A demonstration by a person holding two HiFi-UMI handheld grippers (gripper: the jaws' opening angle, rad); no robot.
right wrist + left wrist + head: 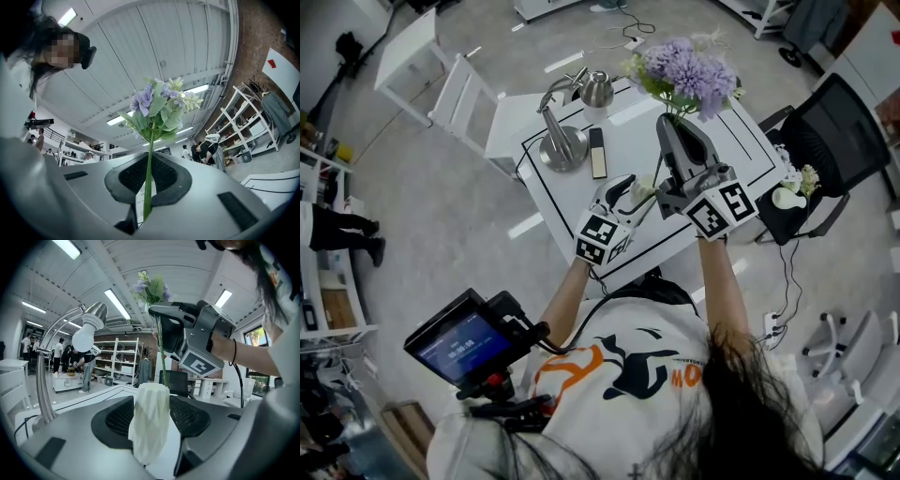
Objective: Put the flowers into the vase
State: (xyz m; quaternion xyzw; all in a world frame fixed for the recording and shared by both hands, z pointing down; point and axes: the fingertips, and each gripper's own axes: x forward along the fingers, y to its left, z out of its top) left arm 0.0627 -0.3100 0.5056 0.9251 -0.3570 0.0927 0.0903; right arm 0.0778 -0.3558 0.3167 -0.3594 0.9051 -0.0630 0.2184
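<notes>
My left gripper (pixel 628 199) is closed on a white faceted vase (pixel 150 423), which stands upright between its pads just above the white table (pixel 572 202). A bunch of purple flowers (pixel 686 70) with green leaves is held high over it. My right gripper (pixel 672 124) is shut on its thin green stem (pixel 148 178), a little below the blooms (pixel 159 108). In the left gripper view the stem (pixel 161 357) runs straight down from the right gripper (pixel 161 312) to the vase's mouth. The stem's lower end is hidden.
A metal desk lamp (pixel 562 141), a steel kettle (pixel 598 89) and a black bar (pixel 597 152) stand on the far-left part of the table. A black office chair (pixel 834 141) is at the right, with another small white vase (pixel 789 195) beside it. A white chair (pixel 464 98) stands at the left.
</notes>
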